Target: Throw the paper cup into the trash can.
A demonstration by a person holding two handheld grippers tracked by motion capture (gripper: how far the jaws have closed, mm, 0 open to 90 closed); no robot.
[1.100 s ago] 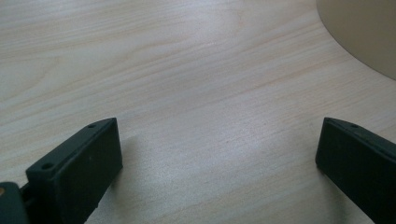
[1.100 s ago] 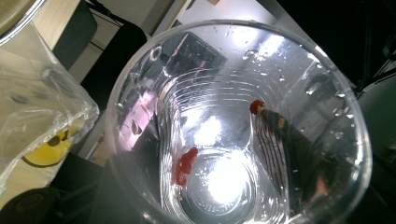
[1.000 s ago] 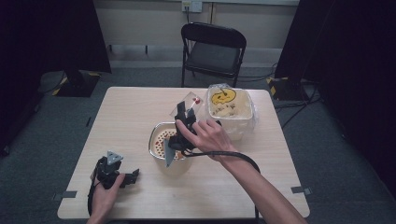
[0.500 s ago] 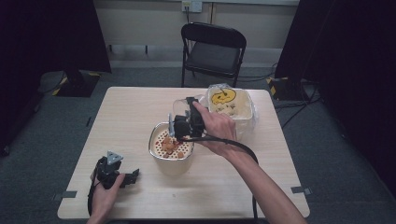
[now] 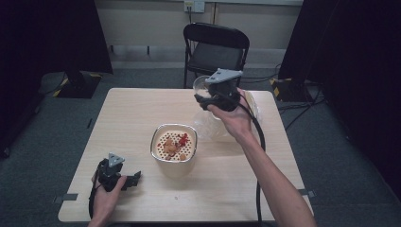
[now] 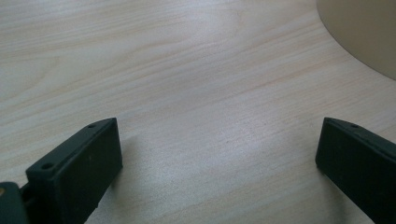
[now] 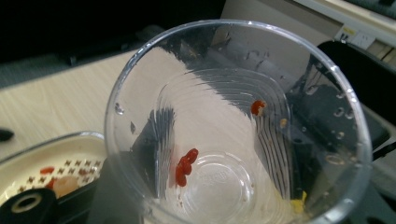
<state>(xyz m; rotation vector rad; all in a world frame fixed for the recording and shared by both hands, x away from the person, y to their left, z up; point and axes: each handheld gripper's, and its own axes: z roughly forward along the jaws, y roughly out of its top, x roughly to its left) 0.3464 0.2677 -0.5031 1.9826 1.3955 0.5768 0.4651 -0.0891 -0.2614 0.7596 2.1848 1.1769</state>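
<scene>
A person at a pale wooden counter (image 5: 142,113) holds the right tool (image 5: 218,97) raised above the far side, clamped on a clear plastic cup (image 7: 238,126). The cup is lifted off the counter and tipped, its mouth facing the tool's own camera. It hangs just beyond a cream strainer bowl (image 5: 173,144) that stands mid-counter with a small heap of red and tan pieces inside.

The risk lies in what clings to the cup. A few red bits (image 7: 185,166) stick to its wall near the base, another sits higher up, and a yellow scrap lies at the rim. If the cup swings away tilted, these could drop onto the counter instead of into the bowl. The thin wall could also buckle or slip in a hard pinch.

The left tool (image 5: 116,176) rests on the counter's near left corner with its jaws spread wide and nothing between them, well apart from the bowl.

The high view gives the layout: bowl, raised cup, a folding chair (image 5: 215,47) behind the counter. The right gripper view alone reveals the leftover bits and droplets inside the cup. The left gripper view offers bare wood grain and a curved edge of the bowl at its upper right.
</scene>
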